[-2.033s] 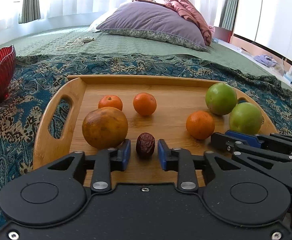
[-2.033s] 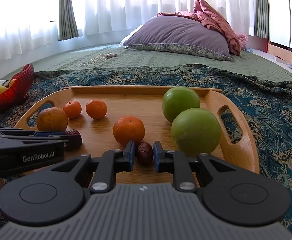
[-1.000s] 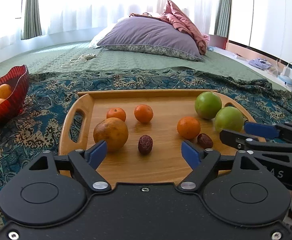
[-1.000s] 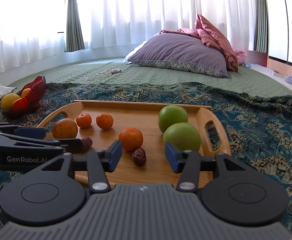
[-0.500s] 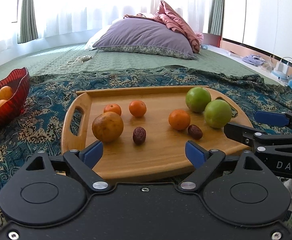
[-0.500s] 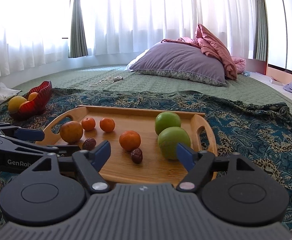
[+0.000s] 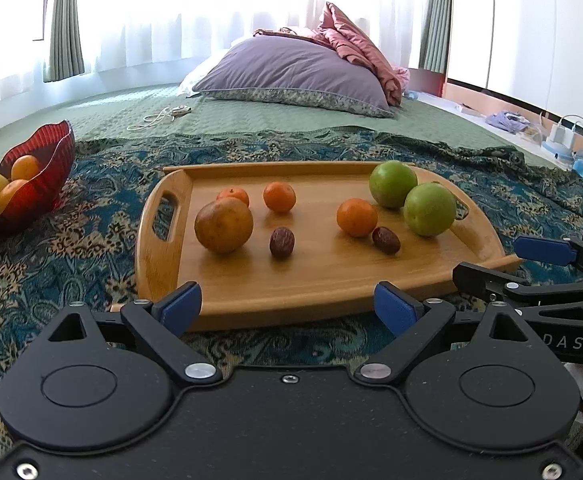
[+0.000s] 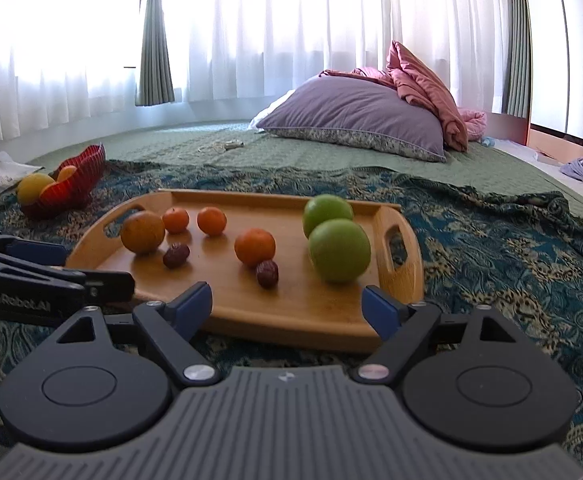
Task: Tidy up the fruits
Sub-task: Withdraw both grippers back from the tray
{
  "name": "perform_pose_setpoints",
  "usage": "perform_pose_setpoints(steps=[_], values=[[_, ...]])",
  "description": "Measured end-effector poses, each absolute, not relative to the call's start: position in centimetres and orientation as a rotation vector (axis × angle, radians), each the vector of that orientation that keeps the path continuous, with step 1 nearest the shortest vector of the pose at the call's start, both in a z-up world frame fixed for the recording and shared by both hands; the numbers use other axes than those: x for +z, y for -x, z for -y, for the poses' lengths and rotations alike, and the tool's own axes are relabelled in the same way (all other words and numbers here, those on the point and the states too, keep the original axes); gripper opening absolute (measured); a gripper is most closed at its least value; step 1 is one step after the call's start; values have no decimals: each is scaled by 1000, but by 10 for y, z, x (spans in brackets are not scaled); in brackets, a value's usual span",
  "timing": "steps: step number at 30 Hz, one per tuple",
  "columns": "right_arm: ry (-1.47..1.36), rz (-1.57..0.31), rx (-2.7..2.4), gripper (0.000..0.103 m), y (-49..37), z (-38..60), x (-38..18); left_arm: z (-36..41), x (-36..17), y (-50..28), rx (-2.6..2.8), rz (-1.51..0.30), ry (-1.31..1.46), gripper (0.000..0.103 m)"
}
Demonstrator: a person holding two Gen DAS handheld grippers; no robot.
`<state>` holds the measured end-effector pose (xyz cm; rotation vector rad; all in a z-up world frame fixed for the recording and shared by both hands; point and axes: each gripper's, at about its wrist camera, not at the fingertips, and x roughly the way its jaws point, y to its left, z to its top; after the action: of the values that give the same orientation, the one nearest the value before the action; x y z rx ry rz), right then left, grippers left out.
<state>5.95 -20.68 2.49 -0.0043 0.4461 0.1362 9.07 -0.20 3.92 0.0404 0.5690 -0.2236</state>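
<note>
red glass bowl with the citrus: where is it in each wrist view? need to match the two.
Left wrist: the red bowl sits at the far left edge, mid-height, on the patterned blanket, left of the wooden tray.
Right wrist: the red bowl is upper left, smaller and farther off, beyond the tray's left handle.
Shared landmark: the big brownish orange at the tray's left end, nearest the bowl.

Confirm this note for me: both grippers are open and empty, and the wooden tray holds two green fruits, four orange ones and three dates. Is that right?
Not quite: the wooden tray holds two dates, not three, one date left of the other date, as the left wrist view shows. The rest stands: left gripper and right gripper are open and empty.
</note>
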Motion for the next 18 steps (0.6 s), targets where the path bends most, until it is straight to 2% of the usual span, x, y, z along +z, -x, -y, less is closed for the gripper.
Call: perform_pose_setpoints(steps=[11,18], values=[[-1,-478,120,95,-48,212,8,-3,22,-81,-188,-600,-53,95],[9,-500,117,103,-44,212,-3,-5,12,-76,-167,-614,-53,100]])
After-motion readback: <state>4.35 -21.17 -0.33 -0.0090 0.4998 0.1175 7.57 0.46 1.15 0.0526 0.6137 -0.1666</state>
